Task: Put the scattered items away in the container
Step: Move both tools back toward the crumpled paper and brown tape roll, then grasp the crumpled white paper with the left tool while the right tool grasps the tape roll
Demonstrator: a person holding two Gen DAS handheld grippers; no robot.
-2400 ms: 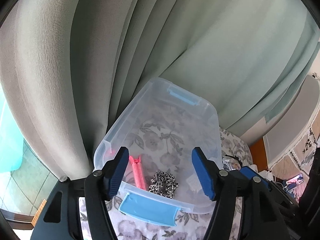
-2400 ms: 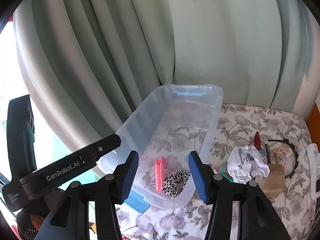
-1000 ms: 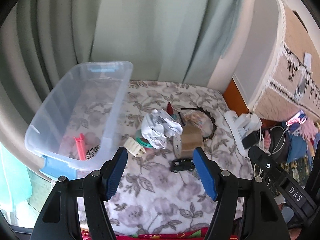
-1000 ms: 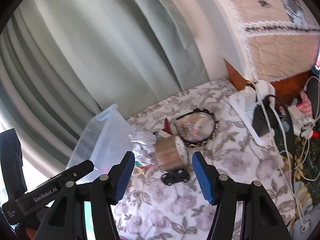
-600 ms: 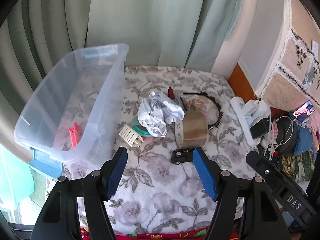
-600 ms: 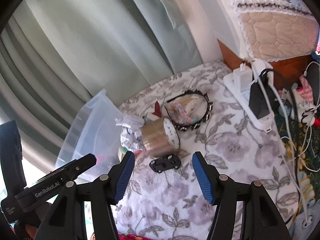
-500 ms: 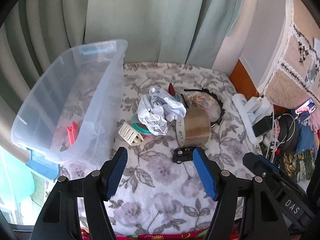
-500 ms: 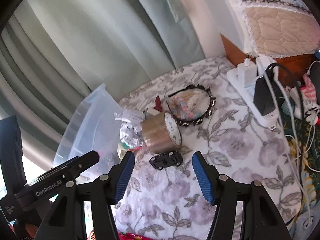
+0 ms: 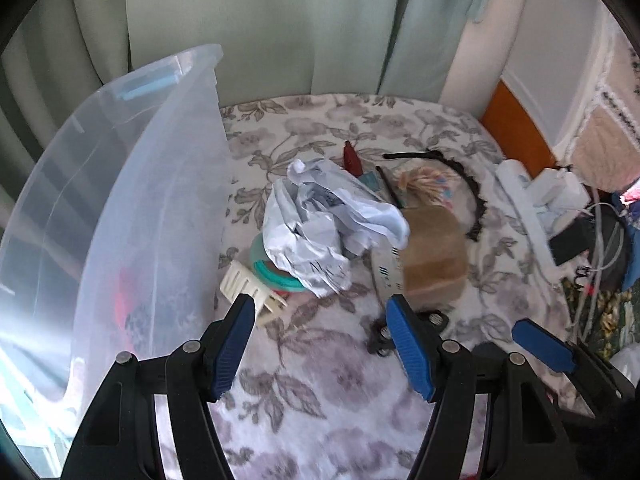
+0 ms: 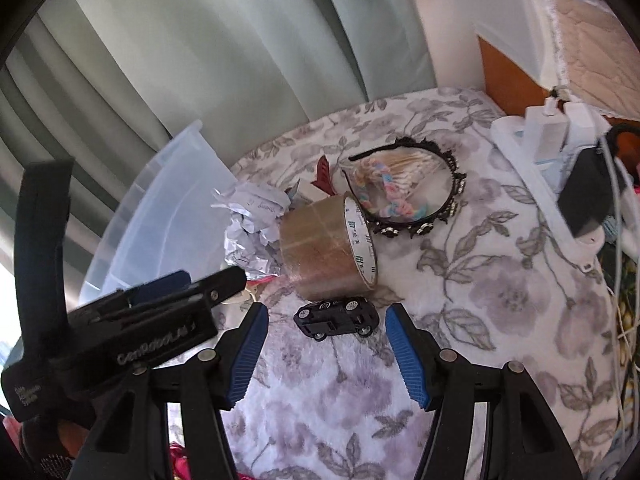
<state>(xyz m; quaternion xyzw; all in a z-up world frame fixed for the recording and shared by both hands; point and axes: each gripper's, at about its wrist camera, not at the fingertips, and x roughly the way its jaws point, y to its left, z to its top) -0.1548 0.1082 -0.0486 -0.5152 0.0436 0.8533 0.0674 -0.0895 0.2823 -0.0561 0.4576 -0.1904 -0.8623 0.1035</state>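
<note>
**Desk:** What runs left to right across the flowered cloth (image 9: 320,360)?

**Photographer:** A clear plastic container (image 9: 132,184) stands at the far left, something pink and something spotted showing dimly through its wall. Just beside it lies a cream hair clip (image 9: 250,290), touching a teal ring (image 9: 276,276) under a ball of crumpled paper (image 9: 320,224). Next is a roll of brown tape (image 10: 328,248) on its side, then a black toy car (image 10: 336,316) just in front of the roll. Farther right, a black headband (image 10: 436,184) curves around a bag of cotton swabs (image 10: 396,184). A white power strip (image 10: 536,160) with chargers sits at the right edge.

**Desk:** And the grippers?

**Photographer:** The left gripper (image 9: 320,328) hangs with jaws apart and empty over the cloth in front of the paper. The right gripper (image 10: 326,332) is also spread wide and empty, the toy car lying between its fingertips, untouched.
</note>
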